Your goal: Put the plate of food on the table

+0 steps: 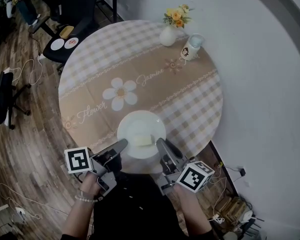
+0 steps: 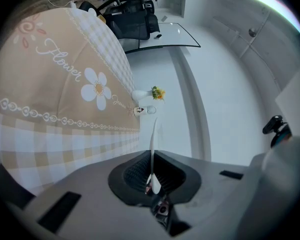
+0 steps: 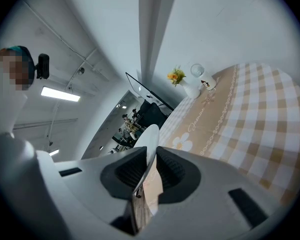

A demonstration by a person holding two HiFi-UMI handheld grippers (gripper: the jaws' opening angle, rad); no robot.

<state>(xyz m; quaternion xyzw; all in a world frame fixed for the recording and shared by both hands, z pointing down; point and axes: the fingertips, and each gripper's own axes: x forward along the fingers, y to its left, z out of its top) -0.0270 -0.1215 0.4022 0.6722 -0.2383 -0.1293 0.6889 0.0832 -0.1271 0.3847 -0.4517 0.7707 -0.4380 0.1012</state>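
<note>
Left claw (image 1: 121, 146) is clamped on the plate's (image 1: 140, 126) left rim and right claw (image 1: 161, 145) on its right rim, over the tabletop's (image 1: 90, 74) near edge. Only the head view shows the pale food (image 1: 144, 140); both gripper views show just the rim, edge-on.

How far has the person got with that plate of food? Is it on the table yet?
Done: the plate, with a pale piece of food on it, is over the near edge of the table. In hand: the left gripper and right gripper each have their jaws clamped on its rim. Left: set it down fully, then let go. Whether it rests there yet, I cannot tell.
</note>
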